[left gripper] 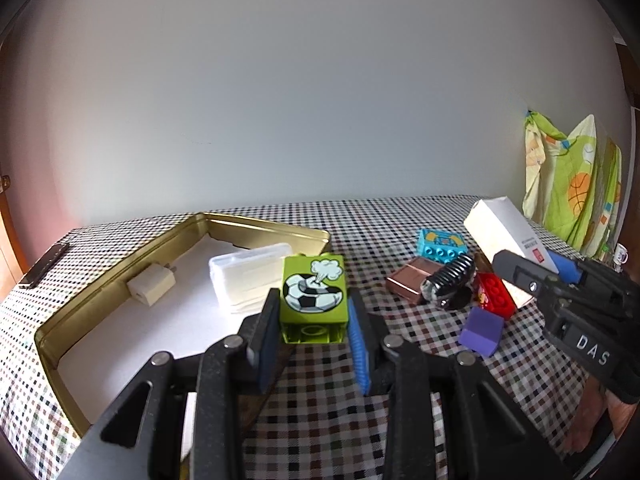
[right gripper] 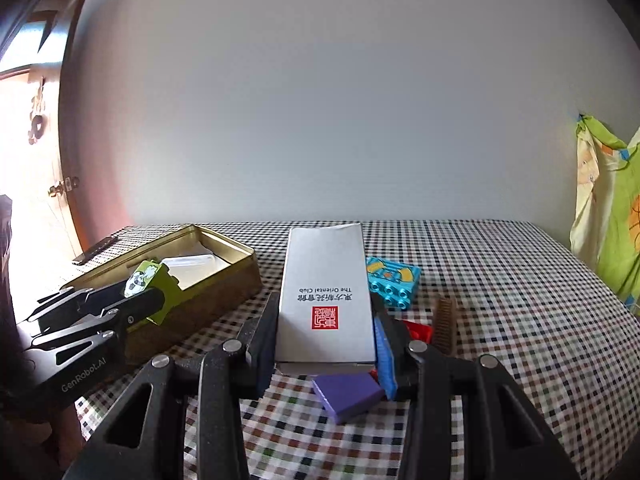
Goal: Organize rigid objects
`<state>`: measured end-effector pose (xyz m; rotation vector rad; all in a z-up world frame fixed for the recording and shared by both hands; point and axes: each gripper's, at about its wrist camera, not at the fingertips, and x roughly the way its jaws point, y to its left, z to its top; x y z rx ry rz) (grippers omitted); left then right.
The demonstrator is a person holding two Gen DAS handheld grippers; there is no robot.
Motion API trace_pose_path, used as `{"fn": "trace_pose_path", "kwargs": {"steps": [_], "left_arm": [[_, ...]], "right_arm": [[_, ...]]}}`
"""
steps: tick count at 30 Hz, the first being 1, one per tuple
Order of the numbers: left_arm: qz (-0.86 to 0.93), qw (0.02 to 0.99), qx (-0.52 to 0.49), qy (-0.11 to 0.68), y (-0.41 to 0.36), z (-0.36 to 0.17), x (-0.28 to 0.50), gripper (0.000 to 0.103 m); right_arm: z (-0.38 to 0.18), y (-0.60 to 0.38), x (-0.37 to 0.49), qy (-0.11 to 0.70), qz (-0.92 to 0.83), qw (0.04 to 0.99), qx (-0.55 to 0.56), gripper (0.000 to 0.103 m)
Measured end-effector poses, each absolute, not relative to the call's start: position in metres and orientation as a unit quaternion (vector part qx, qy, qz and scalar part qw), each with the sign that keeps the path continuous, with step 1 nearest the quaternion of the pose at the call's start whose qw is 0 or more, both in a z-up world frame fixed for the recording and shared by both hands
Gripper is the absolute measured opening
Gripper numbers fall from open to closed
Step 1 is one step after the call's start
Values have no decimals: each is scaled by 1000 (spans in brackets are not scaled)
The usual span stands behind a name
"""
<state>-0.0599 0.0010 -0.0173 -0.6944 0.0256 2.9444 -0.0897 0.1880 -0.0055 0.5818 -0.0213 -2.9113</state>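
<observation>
My left gripper [left gripper: 314, 316] is shut on a lime-green toy brick [left gripper: 313, 294] with a football picture, held above the near right corner of the gold tin [left gripper: 52, 328]. The same green brick [right gripper: 150, 280] and left gripper [right gripper: 152, 292] show at the left of the right wrist view. My right gripper [right gripper: 326, 332] is shut on a white printed carton [right gripper: 326, 292], lifted off the cloth. That carton [left gripper: 506, 236] and the right gripper [left gripper: 536, 272] appear at the right in the left wrist view.
Inside the tin lie a white charger [left gripper: 152, 283] and a clear plastic box [left gripper: 248, 276]. On the checked cloth sit a cyan brick [left gripper: 442, 244], a copper box [left gripper: 414, 278], a black ribbed piece [left gripper: 450, 280], a red brick [left gripper: 496, 294] and a purple block [left gripper: 482, 330]. A dark bar [left gripper: 44, 266] lies far left.
</observation>
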Motion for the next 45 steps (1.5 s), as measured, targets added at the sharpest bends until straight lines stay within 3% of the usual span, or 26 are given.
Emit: {"fn": "trace_pose_path", "kwargs": {"steps": [45], "left_arm": [[983, -7, -185, -7, -45, -11, -38, 30]], "right_arm": [[2, 147, -75, 2, -981, 142, 132, 43]]}}
